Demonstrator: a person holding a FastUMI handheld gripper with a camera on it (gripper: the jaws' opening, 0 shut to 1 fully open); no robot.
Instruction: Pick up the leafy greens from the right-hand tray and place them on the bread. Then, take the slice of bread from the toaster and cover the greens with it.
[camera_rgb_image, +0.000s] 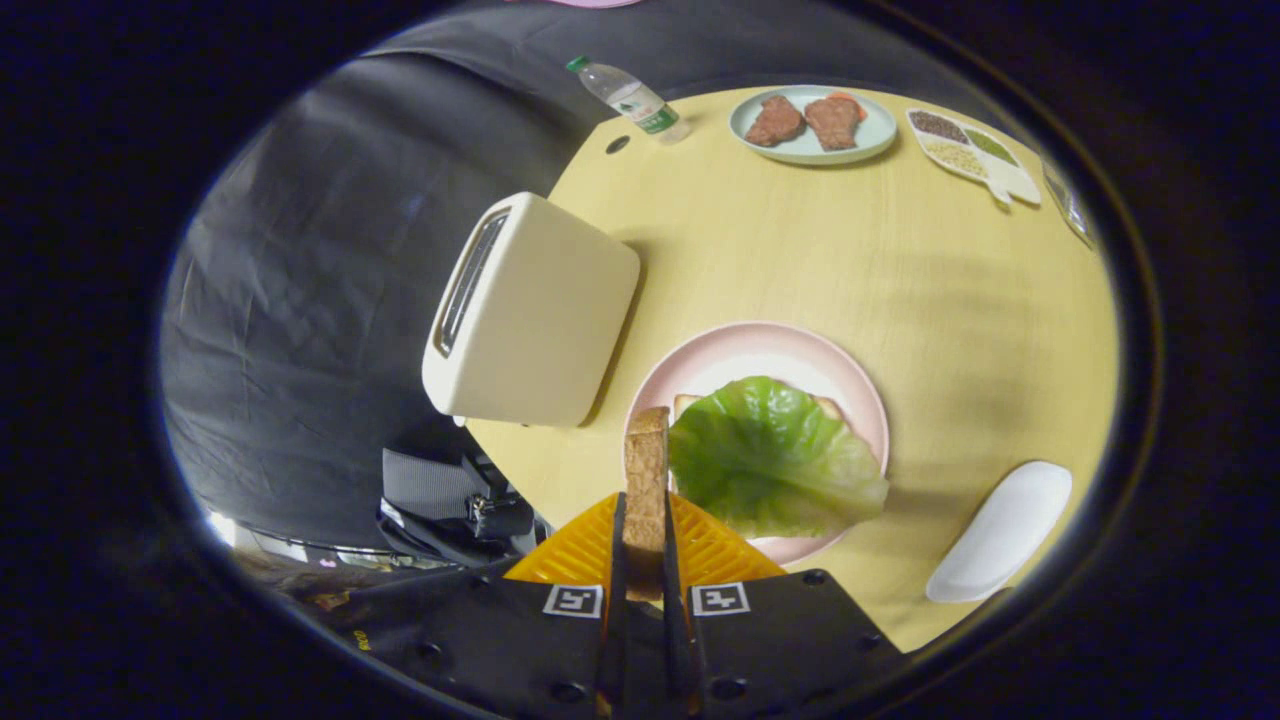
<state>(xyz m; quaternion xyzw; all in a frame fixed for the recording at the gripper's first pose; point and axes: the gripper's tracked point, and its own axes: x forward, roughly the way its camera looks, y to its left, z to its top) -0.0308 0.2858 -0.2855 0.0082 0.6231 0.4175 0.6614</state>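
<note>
Standing at ten o'clock from the fingers, the toaster (530, 312) looks emptied. The gripper (645, 540) pinches the slice of bread (646, 480) edge-on between both fingers, long axis running straight ahead. The leafy greens (770, 458) lie on the bottom bread, on the pink plate (860, 400), at one o'clock, just beside the held slice. The white tray (1000, 532) sits at three o'clock.

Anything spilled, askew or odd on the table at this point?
Nothing spilled. The lettuce leaf hangs over the near rim of the pink plate, hiding most of the bread under it. The tongs hold the bread slice on edge beside the leaf. The toaster stands upright.
</note>
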